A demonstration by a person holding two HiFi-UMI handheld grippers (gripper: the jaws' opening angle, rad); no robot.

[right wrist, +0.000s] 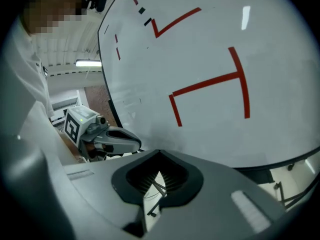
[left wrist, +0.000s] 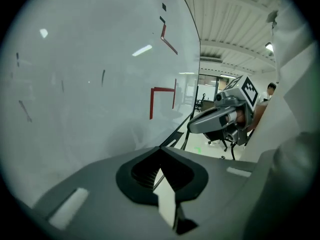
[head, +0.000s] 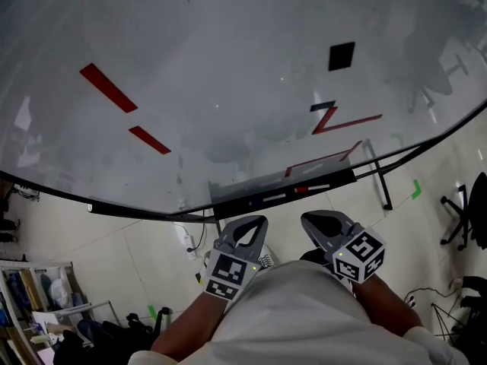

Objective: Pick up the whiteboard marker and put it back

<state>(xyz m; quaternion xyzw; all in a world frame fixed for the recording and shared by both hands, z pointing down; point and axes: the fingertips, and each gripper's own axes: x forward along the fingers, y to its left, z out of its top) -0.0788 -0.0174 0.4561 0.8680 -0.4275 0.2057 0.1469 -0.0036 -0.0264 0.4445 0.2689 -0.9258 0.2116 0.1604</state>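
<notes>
A large whiteboard (head: 228, 90) with red marks stands in front of me. Its dark tray (head: 228, 198) runs along the bottom edge and holds markers, among them a red-and-white one (head: 308, 189) and a dark one (head: 262, 200). My left gripper (head: 249, 231) and right gripper (head: 321, 225) hover side by side just below the tray, close to my body. Both are shut with nothing between the jaws. The left gripper view shows its closed jaw tips (left wrist: 161, 150) and the right gripper (left wrist: 222, 118) beyond. The right gripper view shows its own closed tips (right wrist: 160, 154) and the left gripper (right wrist: 107, 139).
A black square magnet (head: 342, 55) sticks to the board. The board's stand leg (head: 378, 175) reaches the tiled floor at right, near green tape (head: 416, 189) and an office chair (head: 466, 210). Shelves with clutter (head: 46, 303) fill the lower left.
</notes>
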